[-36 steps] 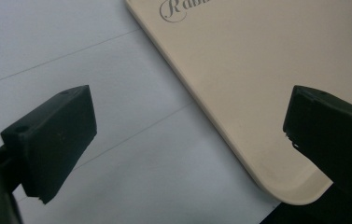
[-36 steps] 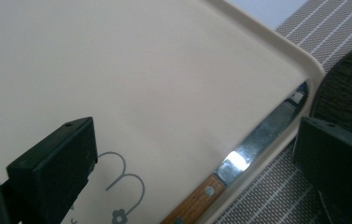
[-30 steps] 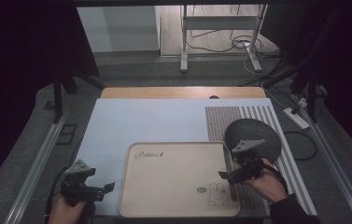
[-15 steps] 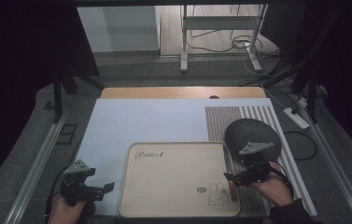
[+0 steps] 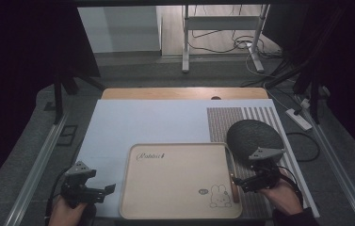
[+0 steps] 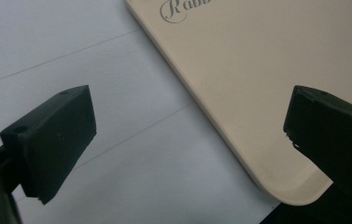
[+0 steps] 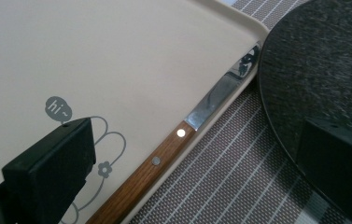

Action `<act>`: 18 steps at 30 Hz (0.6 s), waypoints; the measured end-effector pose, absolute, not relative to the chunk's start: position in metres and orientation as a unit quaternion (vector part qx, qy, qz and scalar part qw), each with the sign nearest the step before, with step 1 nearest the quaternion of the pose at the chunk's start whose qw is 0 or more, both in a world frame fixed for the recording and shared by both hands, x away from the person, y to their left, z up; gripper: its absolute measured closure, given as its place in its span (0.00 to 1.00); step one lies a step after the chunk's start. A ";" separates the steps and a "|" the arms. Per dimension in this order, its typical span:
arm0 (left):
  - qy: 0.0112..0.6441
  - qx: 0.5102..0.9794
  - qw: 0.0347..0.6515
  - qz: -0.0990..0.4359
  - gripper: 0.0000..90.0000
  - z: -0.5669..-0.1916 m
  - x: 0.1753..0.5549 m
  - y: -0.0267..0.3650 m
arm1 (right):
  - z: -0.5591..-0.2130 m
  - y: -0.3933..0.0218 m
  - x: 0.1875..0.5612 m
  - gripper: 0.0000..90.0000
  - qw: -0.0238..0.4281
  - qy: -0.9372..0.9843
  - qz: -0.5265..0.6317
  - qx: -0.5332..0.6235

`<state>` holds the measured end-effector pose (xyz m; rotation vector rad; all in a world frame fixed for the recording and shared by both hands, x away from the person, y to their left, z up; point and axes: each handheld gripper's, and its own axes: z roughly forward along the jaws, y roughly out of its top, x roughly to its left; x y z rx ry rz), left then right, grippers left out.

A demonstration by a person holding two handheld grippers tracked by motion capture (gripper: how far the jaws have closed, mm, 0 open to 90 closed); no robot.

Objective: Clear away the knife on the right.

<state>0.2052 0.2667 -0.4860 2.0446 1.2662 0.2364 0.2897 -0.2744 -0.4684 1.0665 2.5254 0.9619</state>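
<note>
The right gripper [image 5: 240, 181] hangs with jaws spread wide, holding nothing, straddling a knife [image 7: 164, 156] just below it. The knife, wooden-handled with a steel blade, lies inside the tray [image 5: 175, 165] along its right rim. Just beyond that rim a dark plate [image 5: 253, 136] sits on a striped mat [image 7: 220, 186]. The left gripper [image 5: 105, 189] is also spread and empty, at the tray's near left corner.
</note>
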 end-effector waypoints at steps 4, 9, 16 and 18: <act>0.490 0.791 0.355 0.092 0.03 -0.486 0.205 0.267 | -0.467 -0.279 0.286 0.00 0.125 0.855 0.338 0.373; 0.490 0.791 0.355 0.091 0.03 -0.486 0.205 0.267 | -0.465 -0.286 0.281 0.00 0.134 0.843 0.348 0.388; 0.490 0.791 0.355 0.091 0.03 -0.486 0.205 0.267 | -0.465 -0.296 0.274 0.00 0.137 0.834 0.349 0.404; 0.491 0.791 0.355 0.091 0.03 -0.486 0.205 0.267 | -0.465 -0.298 0.272 0.00 0.137 0.832 0.350 0.407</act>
